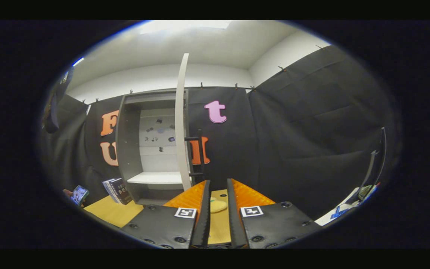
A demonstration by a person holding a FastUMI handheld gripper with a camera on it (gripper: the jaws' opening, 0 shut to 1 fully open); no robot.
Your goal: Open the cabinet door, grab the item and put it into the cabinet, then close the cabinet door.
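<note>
Pale yellow and rounded, the small soft-looking item (218,205) lies on the tan tabletop (114,211) just ahead of the gripper (218,200), whose fingers stand slightly spread with nothing held. It probably squashes easily (light too), so pinch across its middle. The grey cabinet's white door (181,123) stands open.

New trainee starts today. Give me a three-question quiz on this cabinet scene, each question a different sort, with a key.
1. True or false: the cabinet door stands open.
2. The yellow item lies: A) on the cabinet shelf; B) on the table between the gripper fingers; C) on the books.
3. Fill in: the gripper's fingers are ____, gripping nothing.

Key: 1 true; 2 B; 3 open.
</note>
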